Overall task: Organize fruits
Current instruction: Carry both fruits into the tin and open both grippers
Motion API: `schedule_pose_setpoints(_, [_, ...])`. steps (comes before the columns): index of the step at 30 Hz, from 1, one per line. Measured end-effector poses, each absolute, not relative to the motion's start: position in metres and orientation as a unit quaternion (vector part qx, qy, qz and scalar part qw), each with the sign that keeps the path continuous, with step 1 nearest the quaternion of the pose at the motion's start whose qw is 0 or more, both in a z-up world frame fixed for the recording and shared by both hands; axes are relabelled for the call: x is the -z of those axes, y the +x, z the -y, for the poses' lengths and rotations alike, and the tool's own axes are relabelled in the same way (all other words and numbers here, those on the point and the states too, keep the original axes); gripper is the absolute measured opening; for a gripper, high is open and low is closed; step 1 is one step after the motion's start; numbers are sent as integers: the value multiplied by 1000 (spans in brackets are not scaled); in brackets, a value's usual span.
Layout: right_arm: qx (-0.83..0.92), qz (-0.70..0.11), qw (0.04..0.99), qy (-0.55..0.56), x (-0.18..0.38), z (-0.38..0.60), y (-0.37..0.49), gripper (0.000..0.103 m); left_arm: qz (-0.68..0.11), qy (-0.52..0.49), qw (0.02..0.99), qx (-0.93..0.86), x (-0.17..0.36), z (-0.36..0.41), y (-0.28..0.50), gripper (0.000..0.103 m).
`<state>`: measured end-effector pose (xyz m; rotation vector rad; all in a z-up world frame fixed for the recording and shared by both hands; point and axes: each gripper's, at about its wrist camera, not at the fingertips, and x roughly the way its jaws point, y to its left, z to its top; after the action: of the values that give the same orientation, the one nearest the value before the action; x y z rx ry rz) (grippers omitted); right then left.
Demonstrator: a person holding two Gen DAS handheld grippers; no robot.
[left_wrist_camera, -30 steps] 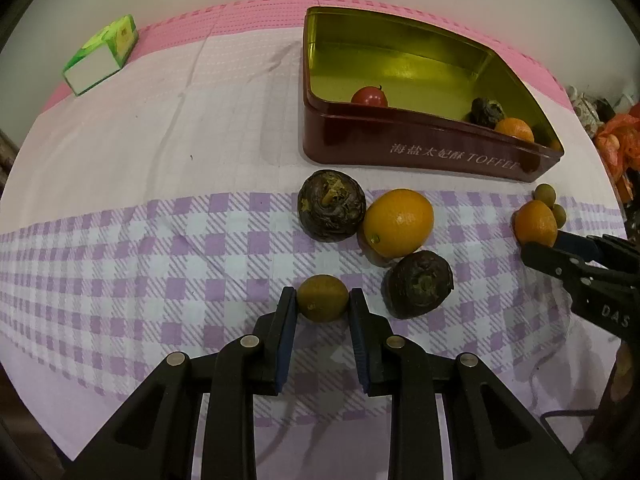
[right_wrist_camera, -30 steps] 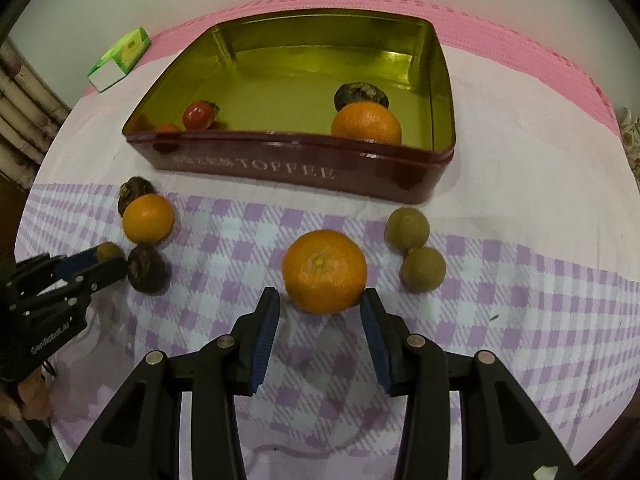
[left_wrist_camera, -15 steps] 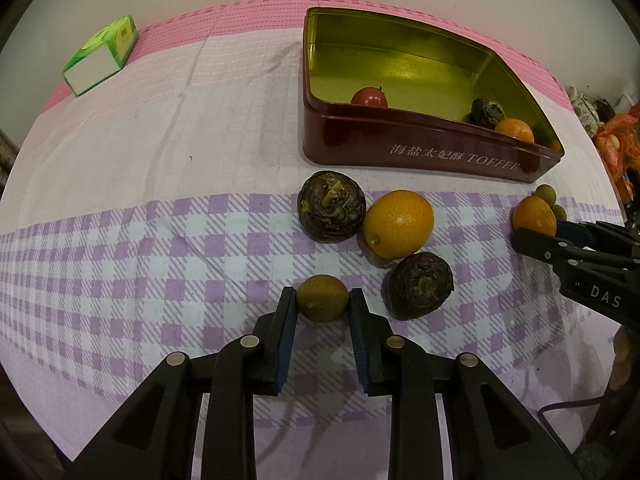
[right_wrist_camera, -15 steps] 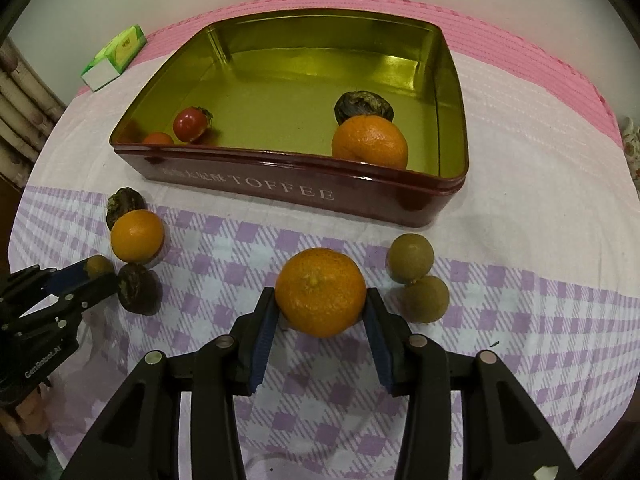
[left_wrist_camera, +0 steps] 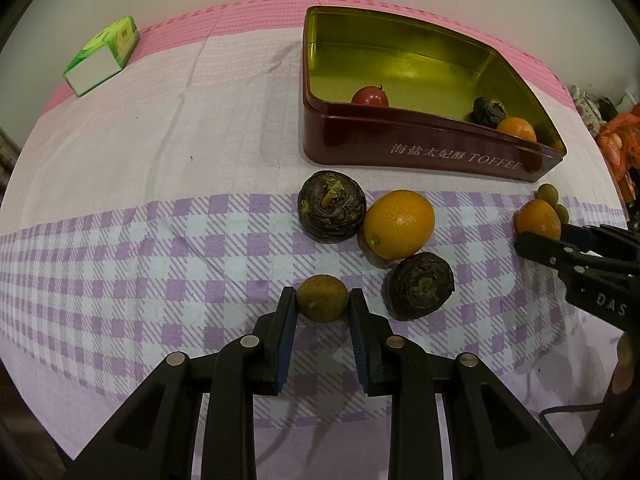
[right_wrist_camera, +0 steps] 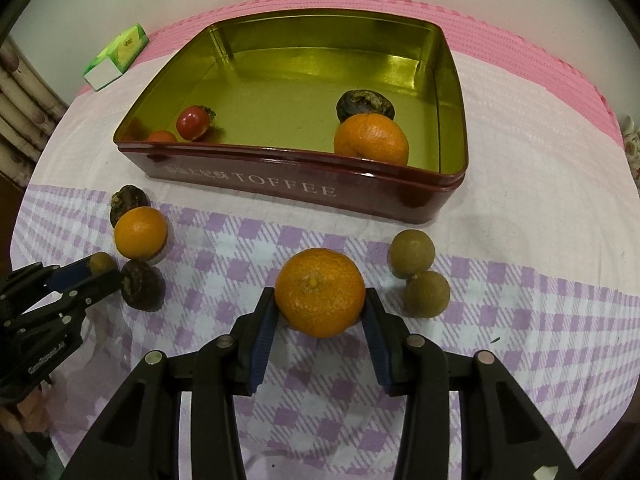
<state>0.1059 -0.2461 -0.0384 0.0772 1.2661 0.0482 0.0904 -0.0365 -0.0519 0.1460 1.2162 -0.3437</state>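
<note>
Left wrist view looks down along the left gripper [left_wrist_camera: 322, 308], whose pads are clamped on a small olive-brown fruit [left_wrist_camera: 322, 298] resting on the checked cloth [left_wrist_camera: 120, 264]. Just beyond it lie two dark wrinkled fruits [left_wrist_camera: 331, 206] [left_wrist_camera: 420, 285] with a yellow-orange citrus [left_wrist_camera: 399, 224] between them, touching both. Behind these stands the toffee tin [left_wrist_camera: 420, 156]; from this side its near wall hides most of its floor, and only a red fruit [left_wrist_camera: 370, 97], a dark fruit [left_wrist_camera: 489, 111] and the top of an orange [left_wrist_camera: 517, 129] show over the rim. At the right edge the right gripper [left_wrist_camera: 560, 240] appears side-on with a tangerine [left_wrist_camera: 537, 220] at its tips.

Right wrist view shows that tangerine [right_wrist_camera: 320, 292] head-on between the right gripper's [right_wrist_camera: 320, 312] blue pads, which press its two sides; the jaws are closing on it. This view alone shows two olive-green fruits [right_wrist_camera: 412, 253] [right_wrist_camera: 426, 294] fully, touching each other just right of the tangerine; the left view catches only slivers of them. It also opens the tin [right_wrist_camera: 300, 184] wide: its gold floor, a second small red fruit [right_wrist_camera: 162, 137] tucked against the near wall beside the first [right_wrist_camera: 193, 122], and the orange [right_wrist_camera: 371, 140] in front of the dark fruit [right_wrist_camera: 365, 105]. The left gripper [right_wrist_camera: 96, 276] enters at the left edge.

A green box [left_wrist_camera: 102, 56] lies at the far left of the table in both views.
</note>
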Motion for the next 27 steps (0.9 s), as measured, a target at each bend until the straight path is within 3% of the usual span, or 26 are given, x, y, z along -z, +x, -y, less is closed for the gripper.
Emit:
schedule_pose_setpoints(13, [-44, -571, 818, 43, 9, 251, 86, 39, -561, 63, 810, 159, 42, 27, 96, 27])
schedule_pose_setpoints(27, [-39, -531, 846, 29, -37, 265, 118, 39, -494, 57, 850, 171, -25, 35, 131, 27])
